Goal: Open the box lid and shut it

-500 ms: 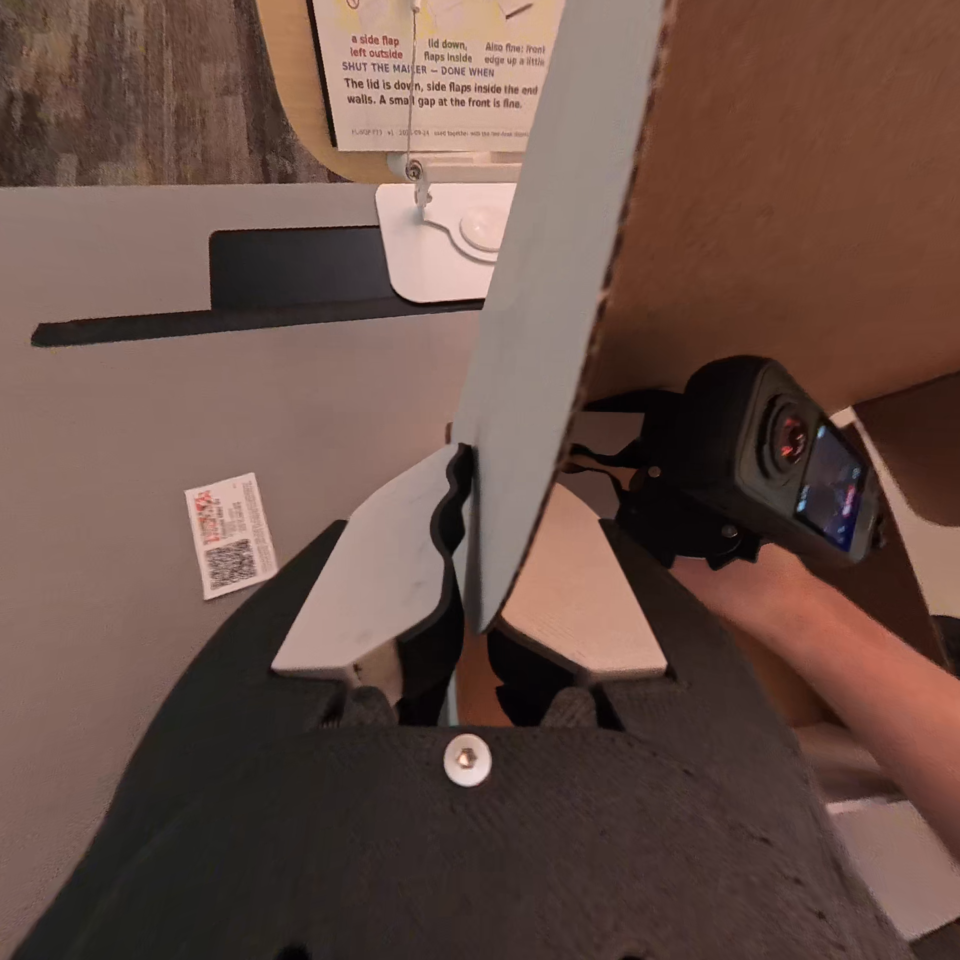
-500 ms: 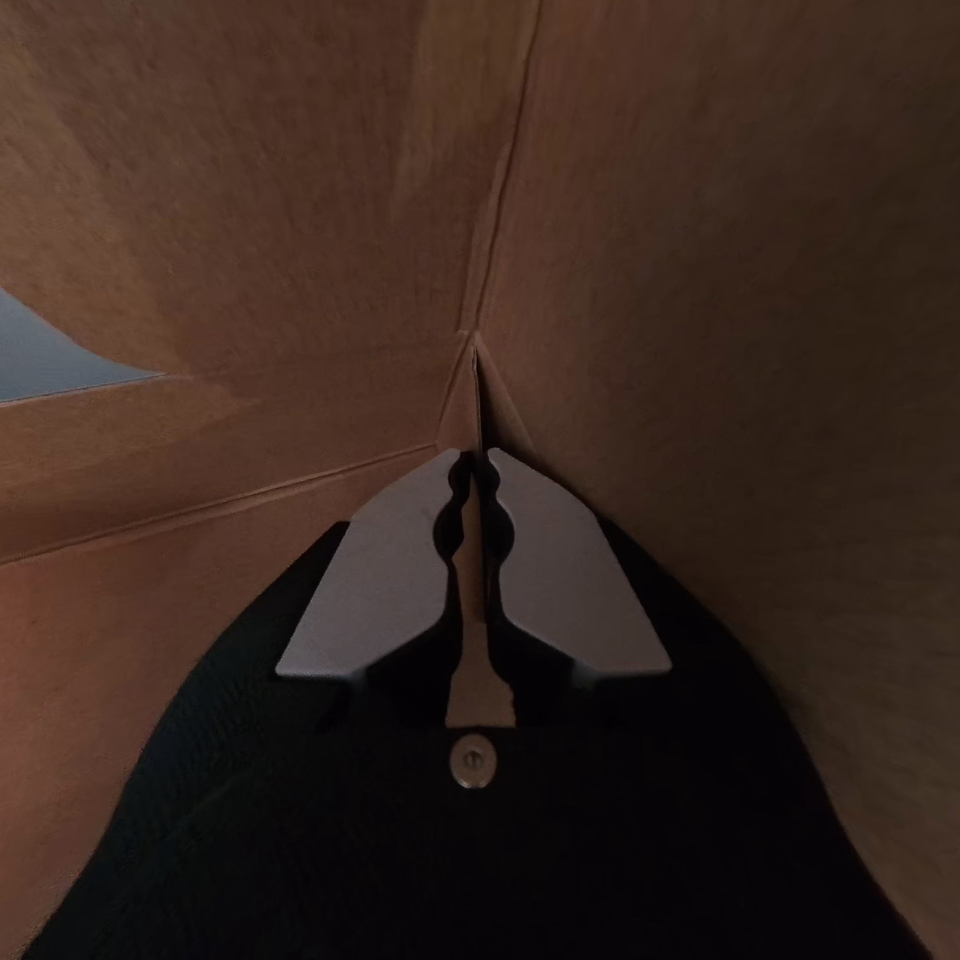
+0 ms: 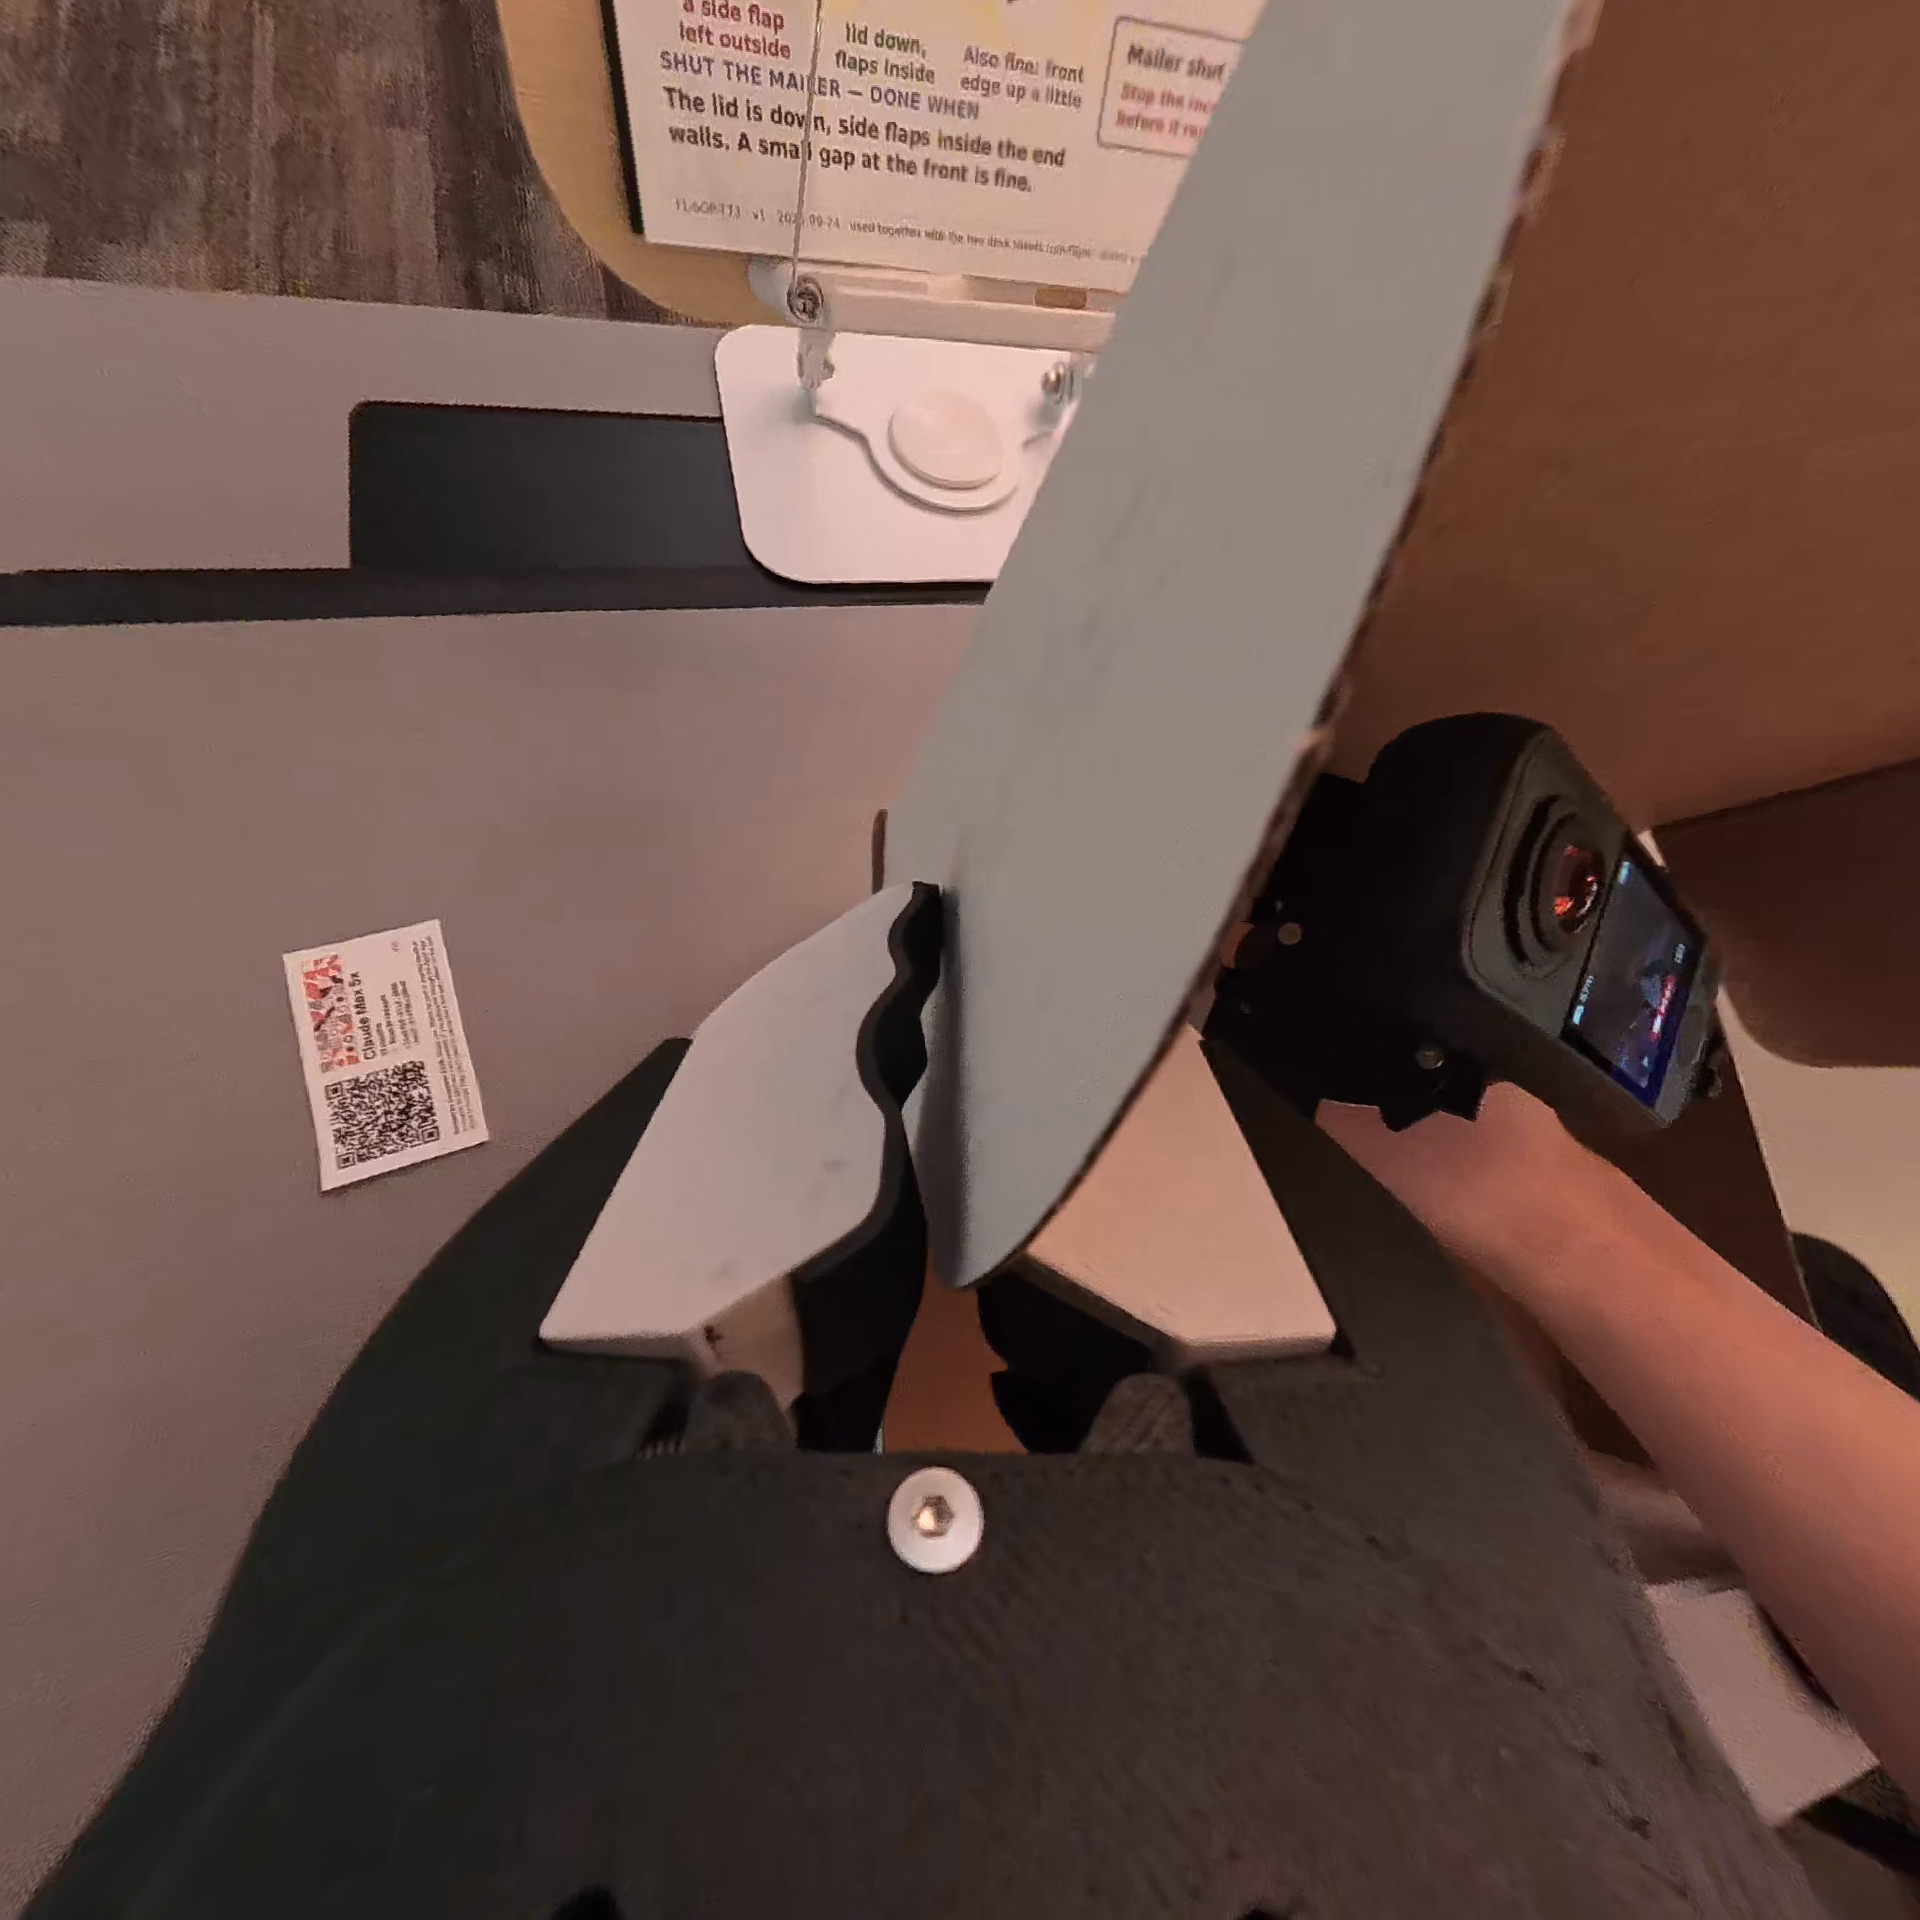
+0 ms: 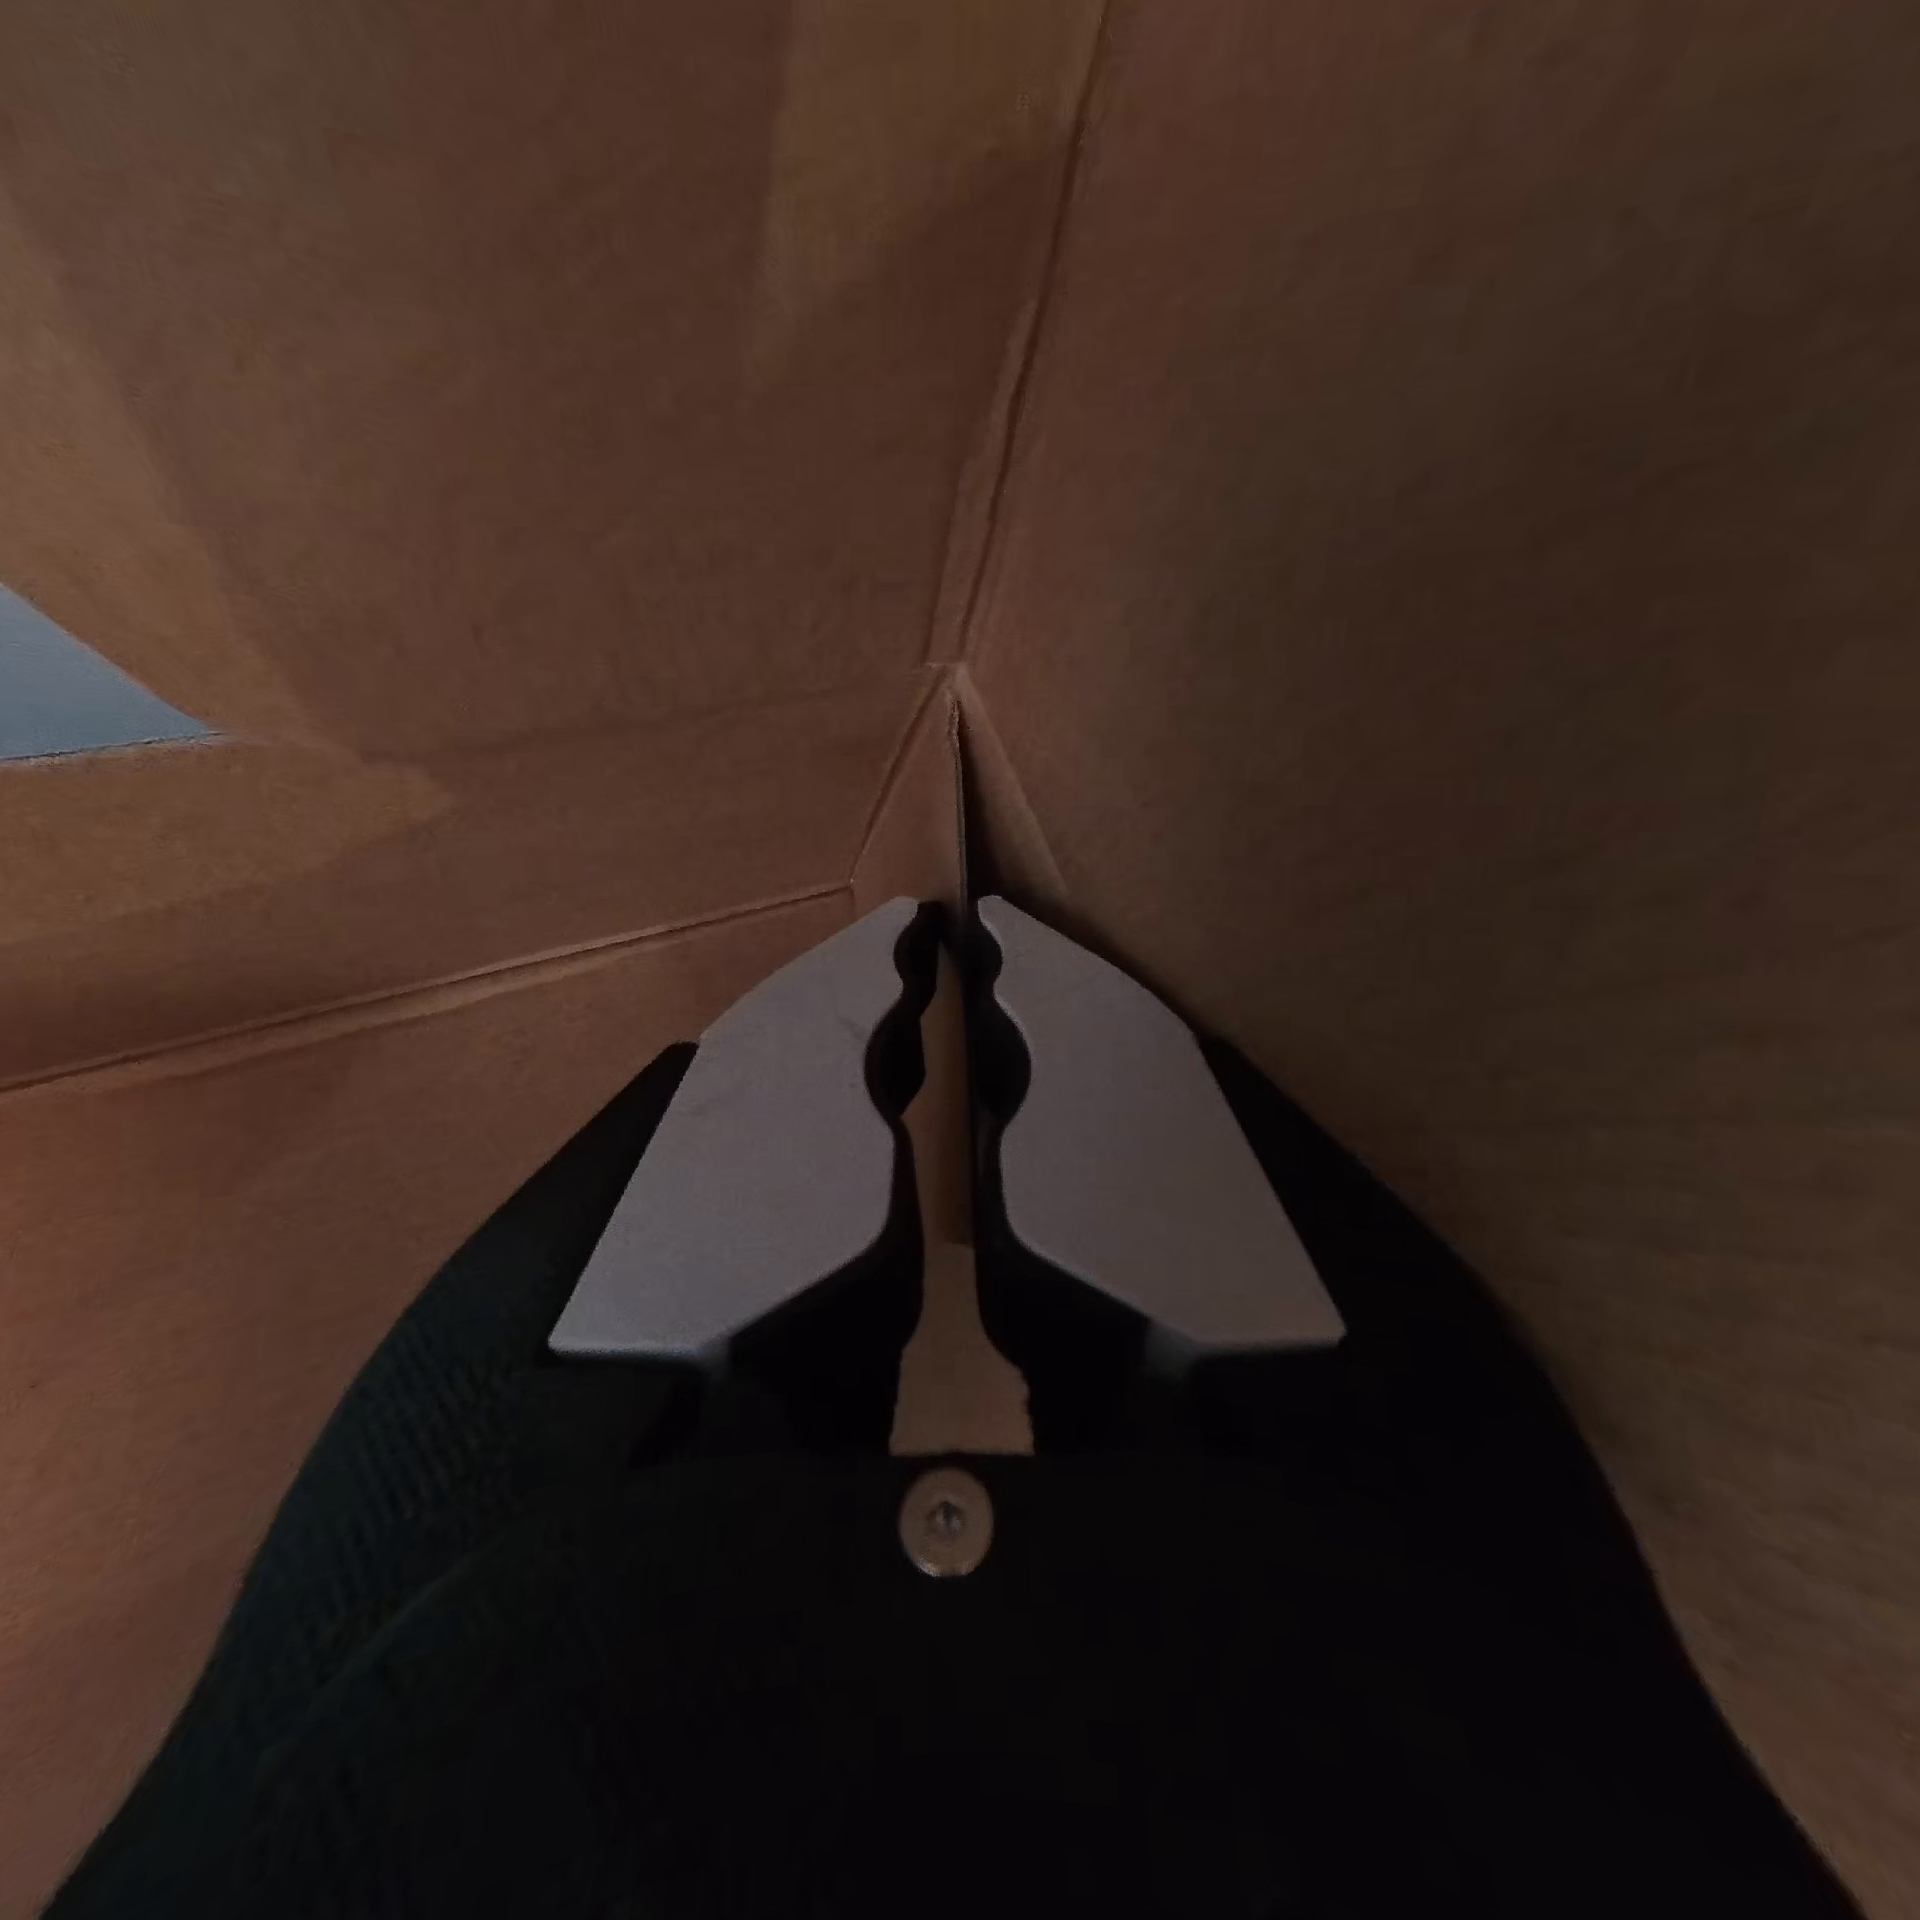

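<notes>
The cardboard box is brown inside and pale blue outside. In the left wrist view my left gripper is shut on the edge of the raised lid's pale blue flap, which stands steeply up and to the right. The lid's brown inner face fills the upper right. In the right wrist view my right gripper is inside the dim brown box, shut on a thin cardboard flap edge at a corner fold. The right gripper's black camera and the person's forearm show under the lid.
The grey table carries a small printed card to the left. A white stand base holding a printed sheet on a wooden board sits behind a black slot.
Both grips hold as before. The left view has shifted slightly, and the pale blue flap leans a little more to the right.
</notes>
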{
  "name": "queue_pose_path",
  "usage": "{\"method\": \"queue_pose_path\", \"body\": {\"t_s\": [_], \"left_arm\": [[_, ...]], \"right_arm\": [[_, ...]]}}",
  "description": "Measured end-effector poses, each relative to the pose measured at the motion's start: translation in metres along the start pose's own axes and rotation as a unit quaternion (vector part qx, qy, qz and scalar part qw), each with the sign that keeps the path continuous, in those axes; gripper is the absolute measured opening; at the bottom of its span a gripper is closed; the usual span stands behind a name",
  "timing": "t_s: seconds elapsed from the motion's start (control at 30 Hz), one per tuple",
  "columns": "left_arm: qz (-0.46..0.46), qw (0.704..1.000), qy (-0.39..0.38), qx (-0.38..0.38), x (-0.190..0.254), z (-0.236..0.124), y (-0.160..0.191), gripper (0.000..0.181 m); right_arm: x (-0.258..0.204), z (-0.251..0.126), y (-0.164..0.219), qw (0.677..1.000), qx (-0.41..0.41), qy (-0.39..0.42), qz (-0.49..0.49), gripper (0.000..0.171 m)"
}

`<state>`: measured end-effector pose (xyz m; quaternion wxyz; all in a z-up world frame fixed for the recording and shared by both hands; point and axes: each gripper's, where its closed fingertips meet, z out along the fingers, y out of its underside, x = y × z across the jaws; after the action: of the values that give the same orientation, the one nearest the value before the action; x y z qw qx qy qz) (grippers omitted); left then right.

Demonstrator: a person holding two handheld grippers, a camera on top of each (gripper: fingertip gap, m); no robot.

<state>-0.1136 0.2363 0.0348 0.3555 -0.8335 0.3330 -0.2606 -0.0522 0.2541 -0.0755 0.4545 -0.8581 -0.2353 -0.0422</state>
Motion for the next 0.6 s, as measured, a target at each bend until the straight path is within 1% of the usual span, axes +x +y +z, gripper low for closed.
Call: {"method": "queue_pose_path", "body": {"t_s": [0.07, 0.23, 0.33, 0.4, 0.47, 0.5, 0.6], "left_arm": [[-0.015, 1.0, 0.01, 0.016, 0.002, -0.001, 0.003, 0.006], [-0.002, 0.998, -0.011, 0.067, -0.003, 0.002, 0.008, 0.003], [-0.009, 0.997, 0.005, 0.075, 0.0, 0.005, 0.009, 0.004], [-0.01, 0.997, 0.009, 0.071, 0.002, 0.005, 0.01, 0.004], [-0.007, 0.997, 0.007, 0.072, 0.002, 0.005, 0.011, 0.004], [-0.006, 0.998, 0.009, 0.069, 0.004, 0.006, 0.014, 0.005], [0.0, 0.998, 0.027, 0.057, 0.011, 0.007, 0.024, 0.019]], "right_arm": [[-0.001, 0.0, 0.0, 1.0, 0.003, 0.004, -0.004, 0.005], [0.0, -0.001, 0.0, 0.999, -0.002, 0.021, -0.028, 0.006], [0.001, -0.006, 0.0, 0.997, -0.019, 0.038, -0.066, 0.009], [0.001, -0.019, -0.002, 0.995, -0.025, 0.053, -0.082, 0.009], [-0.005, -0.045, -0.012, 0.992, -0.01, 0.067, -0.103, 0.013], [-0.011, -0.064, -0.021, 0.992, 0.012, 0.074, -0.103, 0.015], [-0.048, -0.143, -0.046, 0.992, 0.104, 0.044, -0.061, 0.02]]}}
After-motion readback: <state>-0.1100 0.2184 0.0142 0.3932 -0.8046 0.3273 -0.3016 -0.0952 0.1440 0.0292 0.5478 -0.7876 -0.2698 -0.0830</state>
